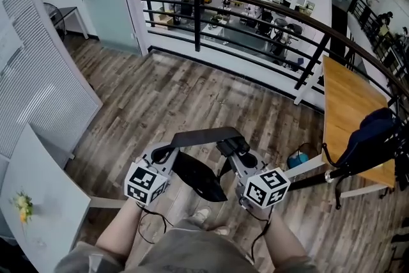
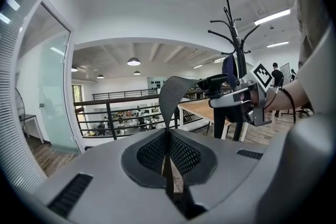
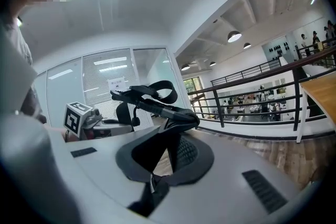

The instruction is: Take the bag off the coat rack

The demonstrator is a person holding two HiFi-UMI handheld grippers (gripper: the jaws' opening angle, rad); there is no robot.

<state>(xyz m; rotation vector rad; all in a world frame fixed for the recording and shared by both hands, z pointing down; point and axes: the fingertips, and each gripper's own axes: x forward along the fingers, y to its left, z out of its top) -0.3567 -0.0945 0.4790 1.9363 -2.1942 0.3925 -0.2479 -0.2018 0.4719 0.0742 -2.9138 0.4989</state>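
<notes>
A black bag (image 1: 199,177) hangs between my two grippers by its woven black strap (image 1: 203,135). In the head view the left gripper (image 1: 167,152) is shut on the strap's left end, and the right gripper (image 1: 235,149) is shut on its right end. The left gripper view shows the strap (image 2: 172,93) rising out of the shut left gripper (image 2: 168,152) and arching over to the right gripper (image 2: 219,83). In the right gripper view the strap (image 3: 167,111) runs out of the shut right gripper (image 3: 170,153). The coat rack (image 2: 234,34) stands to my right, apart from the bag.
A dark blue bag (image 1: 372,133) hangs on the coat rack (image 1: 332,171) beside a wooden table (image 1: 348,102). A black railing (image 1: 255,6) runs across ahead over a lower floor. A slatted partition (image 1: 35,83) and a white table (image 1: 45,208) stand at the left.
</notes>
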